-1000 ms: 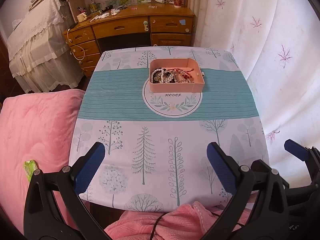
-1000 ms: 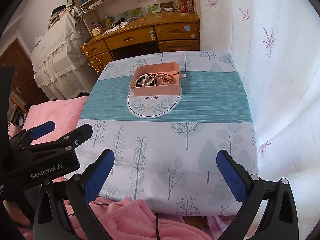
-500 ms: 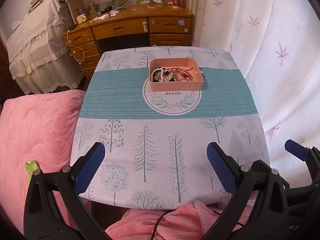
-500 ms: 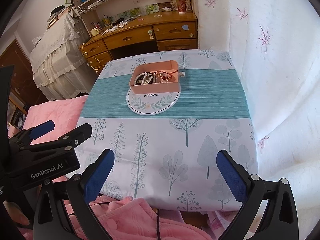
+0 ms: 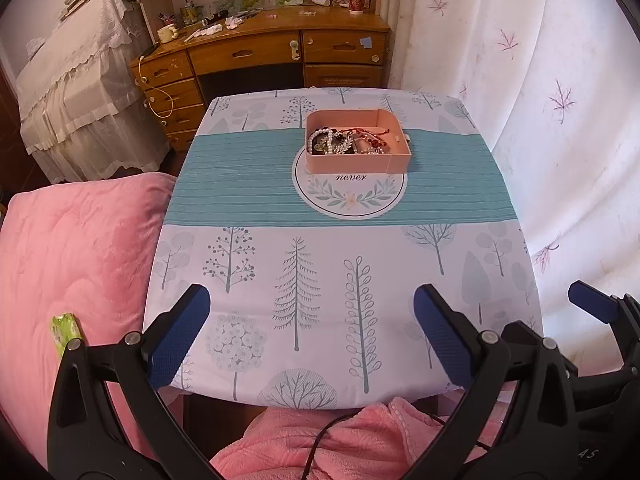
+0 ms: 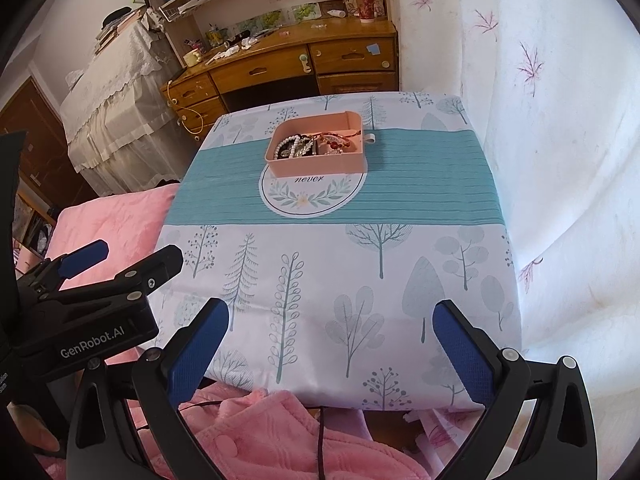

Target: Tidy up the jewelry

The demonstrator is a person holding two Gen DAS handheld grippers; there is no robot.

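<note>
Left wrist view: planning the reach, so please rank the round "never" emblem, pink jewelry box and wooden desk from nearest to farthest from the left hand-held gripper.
From the left hand-held gripper:
1. "never" emblem, mid-table, ahead.
2. Pink jewelry box, overlapping the emblem's far edge.
3. Wooden desk, beyond the table.

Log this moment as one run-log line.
phase: pre-approach | left gripper: open, empty | right gripper: open, empty | pink box: on tablecloth's teal band, jewelry tangled inside, untouched
</note>
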